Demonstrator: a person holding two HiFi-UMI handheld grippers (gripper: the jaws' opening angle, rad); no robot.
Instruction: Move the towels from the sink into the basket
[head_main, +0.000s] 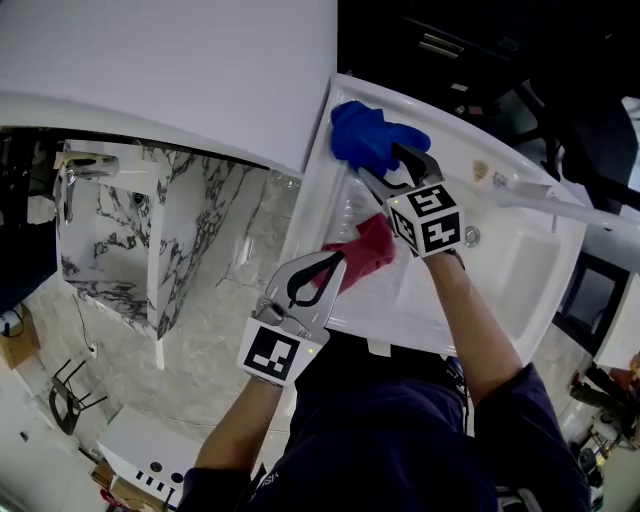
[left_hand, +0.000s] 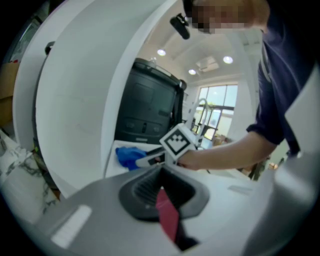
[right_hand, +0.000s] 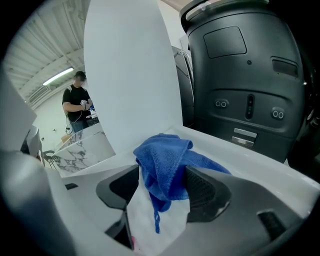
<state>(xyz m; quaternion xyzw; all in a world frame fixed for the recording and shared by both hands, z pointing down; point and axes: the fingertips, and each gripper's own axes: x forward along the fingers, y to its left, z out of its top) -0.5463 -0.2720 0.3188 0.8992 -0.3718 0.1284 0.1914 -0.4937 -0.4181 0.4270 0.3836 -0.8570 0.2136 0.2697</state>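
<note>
A blue towel (head_main: 365, 135) lies bunched on the far left corner of the white sink (head_main: 510, 260). My right gripper (head_main: 385, 170) is over it, open, with a jaw on either side of the blue towel (right_hand: 165, 165). A red towel (head_main: 365, 250) hangs over the sink's near part, and my left gripper (head_main: 310, 285) is shut on one end of it. In the left gripper view the red towel (left_hand: 167, 215) shows as a strip pinched between the dark jaws, with the blue towel (left_hand: 127, 155) beyond. No basket is in view.
A large white curved panel (head_main: 170, 70) rises left of the sink. A marble-patterned unit (head_main: 110, 240) stands on the floor at the left. A black machine (right_hand: 240, 75) stands just behind the sink. A person (right_hand: 77, 107) stands far off.
</note>
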